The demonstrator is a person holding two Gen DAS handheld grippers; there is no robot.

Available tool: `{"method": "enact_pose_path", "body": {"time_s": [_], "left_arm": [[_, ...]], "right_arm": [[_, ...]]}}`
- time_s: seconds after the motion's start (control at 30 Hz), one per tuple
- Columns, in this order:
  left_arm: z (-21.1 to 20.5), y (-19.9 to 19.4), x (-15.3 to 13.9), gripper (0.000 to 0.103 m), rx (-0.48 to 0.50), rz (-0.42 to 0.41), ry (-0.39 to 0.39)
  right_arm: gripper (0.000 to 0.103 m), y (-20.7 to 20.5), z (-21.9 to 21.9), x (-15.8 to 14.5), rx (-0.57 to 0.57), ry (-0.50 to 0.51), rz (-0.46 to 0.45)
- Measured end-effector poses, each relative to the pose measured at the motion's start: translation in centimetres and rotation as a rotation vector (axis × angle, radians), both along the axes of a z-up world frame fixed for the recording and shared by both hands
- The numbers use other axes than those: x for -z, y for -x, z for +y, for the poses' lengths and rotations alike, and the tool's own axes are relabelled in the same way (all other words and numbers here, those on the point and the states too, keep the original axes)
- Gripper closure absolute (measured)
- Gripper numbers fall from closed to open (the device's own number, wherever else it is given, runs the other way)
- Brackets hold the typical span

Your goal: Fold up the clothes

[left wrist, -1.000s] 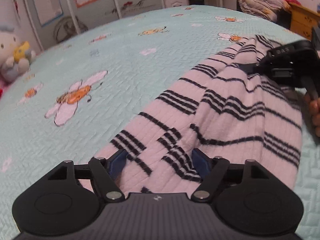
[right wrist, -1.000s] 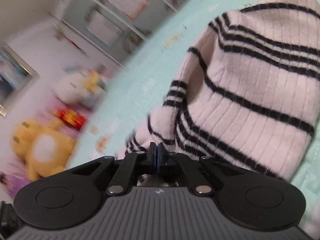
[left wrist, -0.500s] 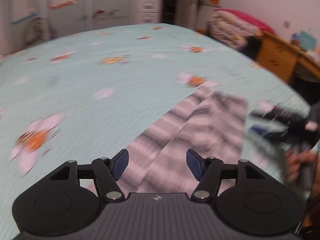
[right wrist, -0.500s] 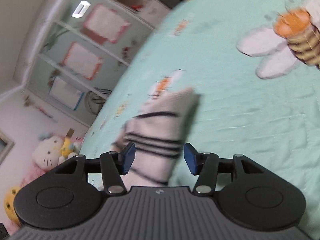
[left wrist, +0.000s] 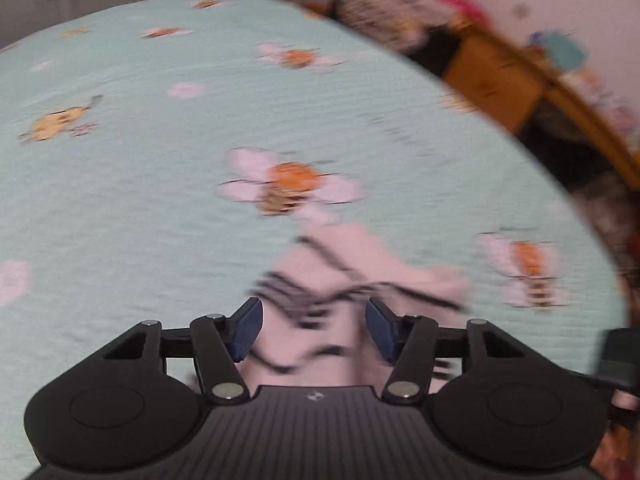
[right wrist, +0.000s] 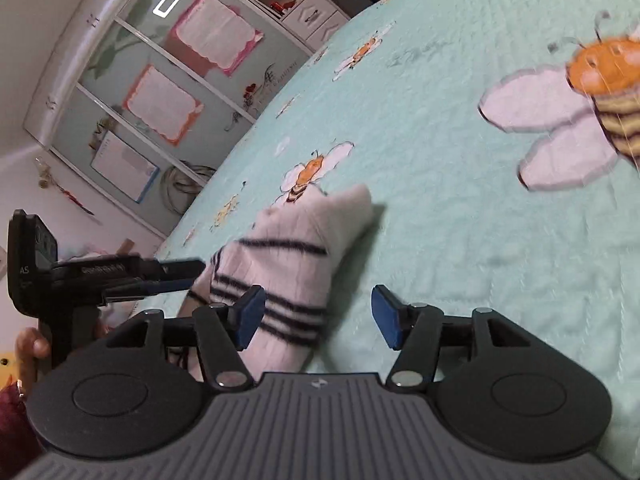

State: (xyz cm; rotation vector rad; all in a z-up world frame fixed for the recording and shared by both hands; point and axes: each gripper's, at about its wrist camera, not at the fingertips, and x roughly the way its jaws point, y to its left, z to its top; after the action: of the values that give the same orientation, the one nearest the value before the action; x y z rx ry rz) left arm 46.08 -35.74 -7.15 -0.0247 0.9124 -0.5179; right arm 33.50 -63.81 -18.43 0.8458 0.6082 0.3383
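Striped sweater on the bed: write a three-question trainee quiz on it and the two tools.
1. True or false: the right tool is clamped shut on the striped sweater.
2. What does the sweater lie on? A) a wooden desk B) a light green bedspread with bee prints C) a tiled floor
3. In the right wrist view, on which side of the picture does the left tool come in?

Key:
1. False. Its blue pads stand apart, and the sweater is partly between them but not pressed.
2. B.
3. From the left side, reaching toward the sweater's edge.
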Motion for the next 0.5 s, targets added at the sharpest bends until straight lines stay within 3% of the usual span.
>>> {"method": "enact_pose_path", "body": {"time_s": [0.07,0.17,0.27,0.37,0.5], "left_arm": [[-1.1,0.9,0.1,0.041,0.036,-0.035,-0.024],[-2.5,0.9,1.0,0.042,0.048,-0.047,-0.091],[-3.9,0.5,1.4,0.041,0.088,-0.074,-0.143],[-4.7,0.3,2.2,0.043,0.108,-0.034,-0.167],[-4.9,0.7,2.4,0.055,0.113,-0.019,-0.173]], "right_arm": [[0.044,-0.2,-1.2,0.2,0.008,-0.102,0.006],[0.043,-1.5,-2.0,-0.9,0.023,-0.146,-0.005],[0.04,-1.6,-2.8,-2.7,-0.022,-0.047,-0.105],[0.04,-3.9,-1.7,-4.1,-0.155,0.097,-0.161],[0.04,-7.0,-0.2,-5.7,-0.344,0.285,-0.222]]}}
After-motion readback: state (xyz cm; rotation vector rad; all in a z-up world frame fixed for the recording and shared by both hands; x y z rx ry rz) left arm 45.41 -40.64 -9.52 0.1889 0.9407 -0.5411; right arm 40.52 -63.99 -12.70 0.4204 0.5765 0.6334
